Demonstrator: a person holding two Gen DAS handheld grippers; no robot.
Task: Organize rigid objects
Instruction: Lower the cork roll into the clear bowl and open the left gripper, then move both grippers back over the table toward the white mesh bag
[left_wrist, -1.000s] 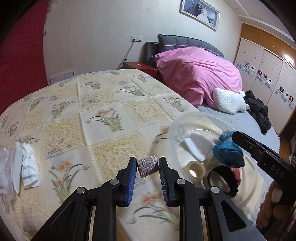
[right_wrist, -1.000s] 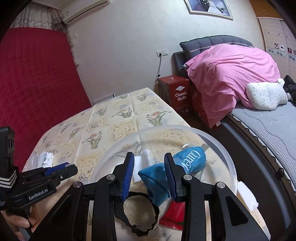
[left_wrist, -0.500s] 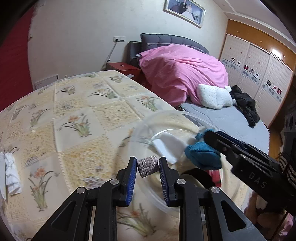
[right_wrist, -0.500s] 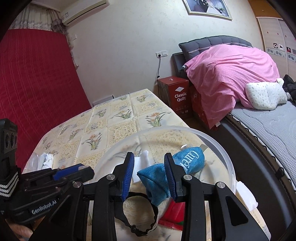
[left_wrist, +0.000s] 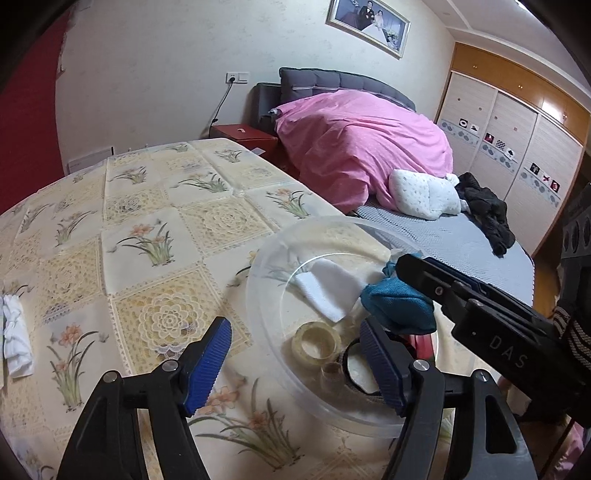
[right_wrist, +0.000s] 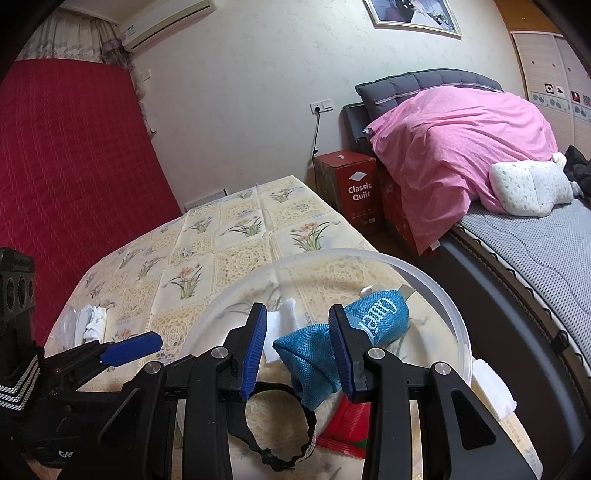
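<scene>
The left gripper (left_wrist: 295, 354) stands spread wide and holds nothing, its blue pads straddling the near rim of the clear round plastic basin (left_wrist: 266, 332) at the desk's (left_wrist: 147, 236) right edge. In that basin lie a small brown cylindrical spool (left_wrist: 331, 370) and a translucent roll of tape (left_wrist: 316, 341). The right gripper (right_wrist: 297, 350) hangs over the basin, half-parted, one pad touching the blue mesh pouch (right_wrist: 332, 339) between its pads.

Table (left_wrist: 155, 206): far half open cloth, passable. Clear bowl (left_wrist: 266, 280): crowded with tape ring (left_wrist: 316, 341), white cloth (left_wrist: 328, 291), blue pouch (right_wrist: 325, 343), black band (right_wrist: 280, 428). White rags (left_wrist: 14, 332) block left edge.
</scene>
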